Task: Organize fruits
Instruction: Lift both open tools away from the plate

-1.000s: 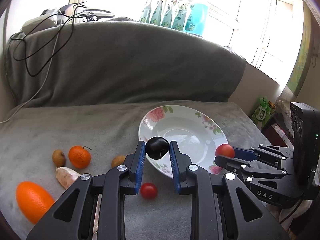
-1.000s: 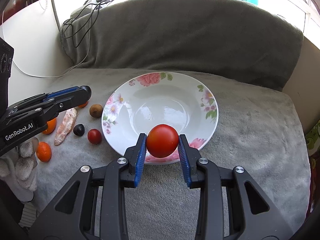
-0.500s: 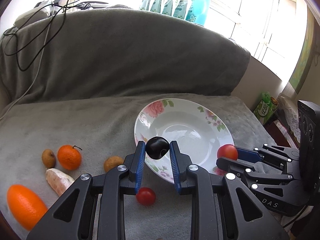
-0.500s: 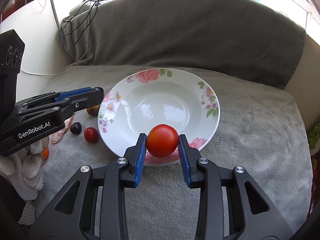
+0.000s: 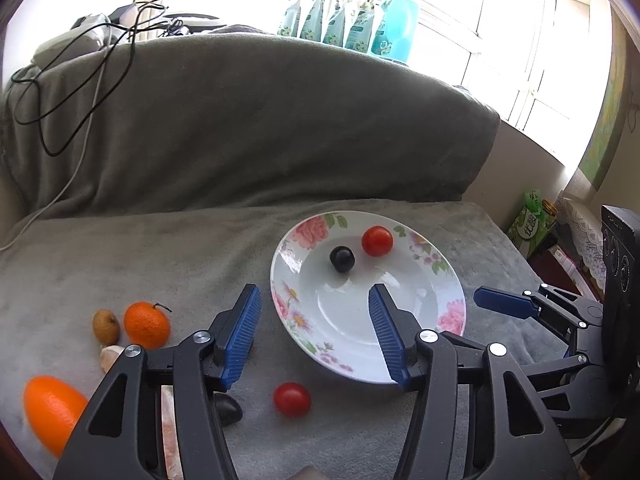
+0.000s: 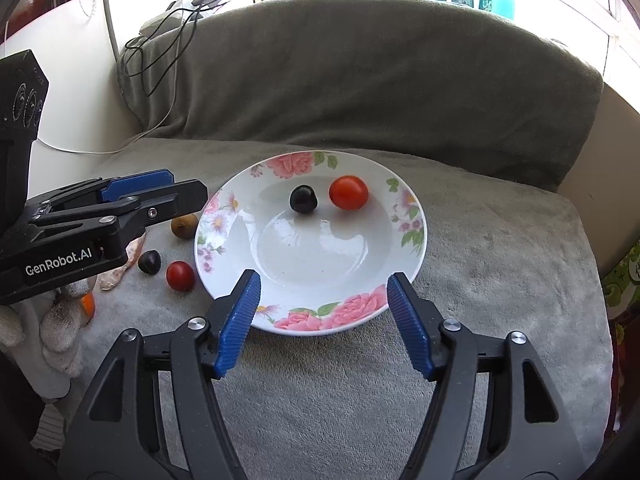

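A white flowered plate (image 5: 448, 312) (image 6: 412, 240) lies on the grey blanket. A dark plum (image 5: 342, 259) (image 6: 303, 199) and a red tomato (image 5: 377, 241) (image 6: 348, 193) lie in its far part. My left gripper (image 5: 314, 340) is open and empty at the plate's near left rim. My right gripper (image 6: 322, 326) is open and empty over the plate's near rim. Left of the plate lie a small red tomato (image 5: 292, 399) (image 6: 180, 276), a second dark plum (image 6: 149, 262), a tangerine (image 5: 146, 325), an orange fruit (image 5: 50, 412) and a brown fruit (image 5: 106, 326).
The sofa back (image 5: 256, 120) rises behind the plate, with cables (image 5: 60, 92) draped over its left end. Bottles (image 5: 352, 20) stand on the window sill. A pale pink piece (image 6: 120, 268) lies among the fruits. Boxes (image 5: 532, 220) stand off the right edge.
Both grippers opened and let go: the dark plum and the red tomato now lie in the plate. Both grippers pulled back toward the near rim.
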{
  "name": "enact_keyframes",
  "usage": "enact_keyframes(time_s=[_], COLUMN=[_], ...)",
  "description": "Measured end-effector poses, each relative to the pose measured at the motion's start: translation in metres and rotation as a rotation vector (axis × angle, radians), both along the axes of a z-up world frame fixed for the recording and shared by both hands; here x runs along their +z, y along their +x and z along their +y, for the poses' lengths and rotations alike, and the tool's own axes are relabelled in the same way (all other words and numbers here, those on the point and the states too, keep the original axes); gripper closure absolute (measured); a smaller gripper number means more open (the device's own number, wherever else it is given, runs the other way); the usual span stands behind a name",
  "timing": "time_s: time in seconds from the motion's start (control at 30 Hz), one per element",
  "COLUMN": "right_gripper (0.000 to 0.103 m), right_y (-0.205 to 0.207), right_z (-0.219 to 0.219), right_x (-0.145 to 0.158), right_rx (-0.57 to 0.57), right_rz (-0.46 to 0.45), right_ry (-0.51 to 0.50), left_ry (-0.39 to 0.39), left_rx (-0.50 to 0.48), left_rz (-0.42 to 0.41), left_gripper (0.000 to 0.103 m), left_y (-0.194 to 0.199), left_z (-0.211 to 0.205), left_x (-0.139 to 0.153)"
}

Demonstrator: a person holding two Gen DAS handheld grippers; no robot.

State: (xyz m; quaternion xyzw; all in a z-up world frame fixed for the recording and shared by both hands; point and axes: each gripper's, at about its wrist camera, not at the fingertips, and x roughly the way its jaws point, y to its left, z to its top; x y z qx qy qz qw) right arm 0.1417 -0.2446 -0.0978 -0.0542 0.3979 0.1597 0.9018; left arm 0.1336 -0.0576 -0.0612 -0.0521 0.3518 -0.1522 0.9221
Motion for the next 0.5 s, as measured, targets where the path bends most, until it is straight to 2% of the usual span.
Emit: enact_keyframes(time_s=[0.17,0.37,0.5], right_gripper=[0.024,0.018,0.017], right_y=[-0.003,-0.007,-0.011], right_z=[-0.001,-0.001,0.000], right_x=[0.002,0.007,0.012], right_rx=[-0.005,-0.003,-0.005], right_rz=[-0.006,-0.019,-0.023], right_ry=[0.002,-0.012,-0.005], left_ry=[-0.001,-0.009,-0.008], left_rx=[0.013,0.027,0.035], left_rz=[-0.003,-0.011,-0.019], left_gripper=[0.034,0.033,0.031], left_y=[-0.003,-0.006,-0.010], left_z=[0.003,0.008,0.011], left_x=[0.002,0.008,0.011])
